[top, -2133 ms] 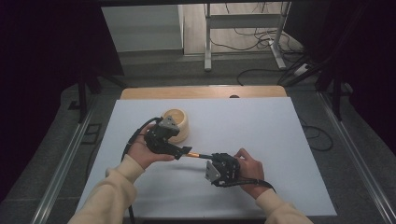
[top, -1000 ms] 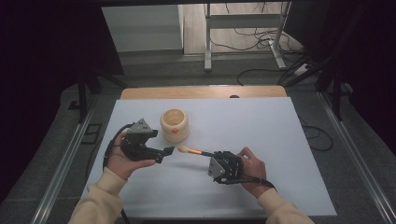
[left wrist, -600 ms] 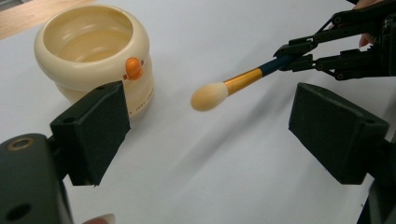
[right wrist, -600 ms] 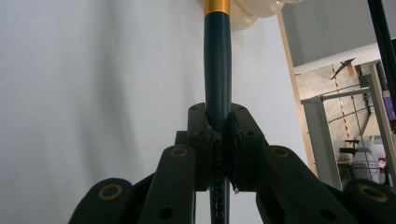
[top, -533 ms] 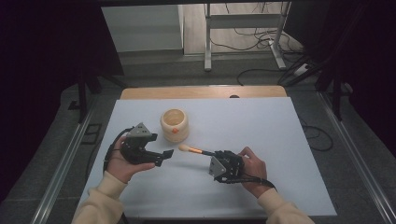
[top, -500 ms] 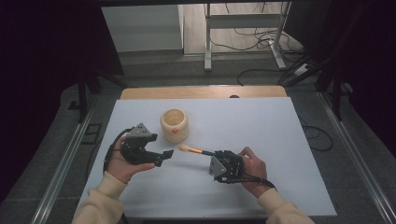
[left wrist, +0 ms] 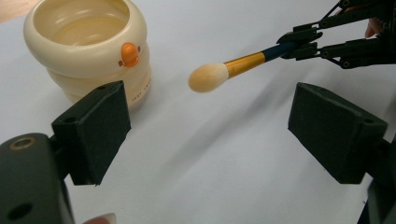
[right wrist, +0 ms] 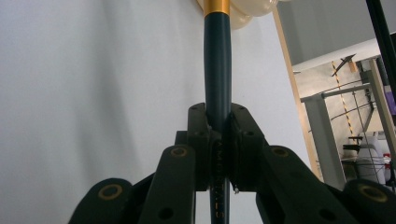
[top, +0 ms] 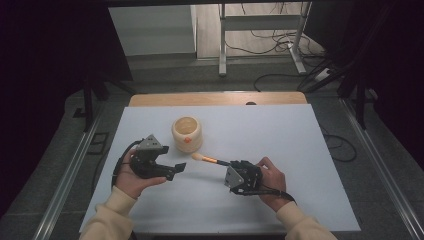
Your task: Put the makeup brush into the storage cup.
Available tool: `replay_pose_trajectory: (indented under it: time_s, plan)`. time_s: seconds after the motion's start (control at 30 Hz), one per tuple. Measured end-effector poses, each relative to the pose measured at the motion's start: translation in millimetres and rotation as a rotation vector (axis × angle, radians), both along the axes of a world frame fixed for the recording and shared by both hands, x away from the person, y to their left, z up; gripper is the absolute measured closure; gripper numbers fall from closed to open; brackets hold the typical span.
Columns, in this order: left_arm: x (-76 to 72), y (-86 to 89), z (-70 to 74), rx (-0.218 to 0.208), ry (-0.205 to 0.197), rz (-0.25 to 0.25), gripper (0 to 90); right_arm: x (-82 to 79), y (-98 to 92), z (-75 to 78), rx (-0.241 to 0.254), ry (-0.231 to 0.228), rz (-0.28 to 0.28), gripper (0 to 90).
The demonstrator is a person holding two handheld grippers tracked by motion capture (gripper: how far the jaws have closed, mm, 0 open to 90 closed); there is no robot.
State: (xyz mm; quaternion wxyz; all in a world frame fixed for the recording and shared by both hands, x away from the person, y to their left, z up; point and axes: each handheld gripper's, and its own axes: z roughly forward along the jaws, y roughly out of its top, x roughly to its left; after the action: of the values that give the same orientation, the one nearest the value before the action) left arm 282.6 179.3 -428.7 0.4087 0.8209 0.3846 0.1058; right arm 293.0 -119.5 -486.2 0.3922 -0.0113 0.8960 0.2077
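A makeup brush (top: 210,160) with a dark blue handle, gold ferrule and cream tip hangs level over the white table (top: 300,135). My right gripper (top: 231,164) is shut on its handle (right wrist: 217,70), with the pads (right wrist: 201,140) pressed on both sides. The brush tip (left wrist: 208,77) points left toward my left gripper (top: 177,168), which is open and holds nothing. In the left gripper view its pads (left wrist: 95,128) stand wide apart, short of the tip. A cream duck-faced cup (top: 187,134) stands upright behind the brush tip, beside the left jaw (left wrist: 88,51).
A wooden strip (top: 215,98) runs along the table's far edge. Metal rails (top: 70,170) flank the table on both sides. Beyond it are a grey desk frame (top: 222,40) and floor cables (top: 280,75). White table surface stretches to the right.
My left gripper has drawn back to the left, away from the brush tip and the cup. The right gripper has kept still with the brush in its jaws.
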Motion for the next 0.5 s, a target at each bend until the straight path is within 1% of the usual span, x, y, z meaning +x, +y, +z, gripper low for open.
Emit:
replay_pose_trajectory:
  time_s: [0.17,0.27,0.37,0.43,0.5]
  plan:
    - [-0.5,-1.4,-1.8,-0.001,-0.001,-0.005,13.6,0.5,-1.0,1.6,0.019,0.005,-0.005,81.0]
    - [-0.6,-2.2,-3.0,0.001,-0.007,-0.006,13.8,0.9,-1.7,2.7,0.039,0.019,-0.013,81.0]
    - [-0.9,-3.4,-4.5,-0.004,-0.005,-0.005,13.9,1.7,-2.9,4.1,0.057,0.032,-0.013,81.0]
    - [-0.8,-3.9,-5.4,-0.006,-0.005,-0.006,14.0,1.6,-3.1,4.8,0.08,0.046,-0.027,81.0]
    - [-0.9,-4.8,-6.6,-0.009,-0.003,-0.004,14.0,2.5,-3.9,6.0,0.094,0.058,-0.028,81.0]
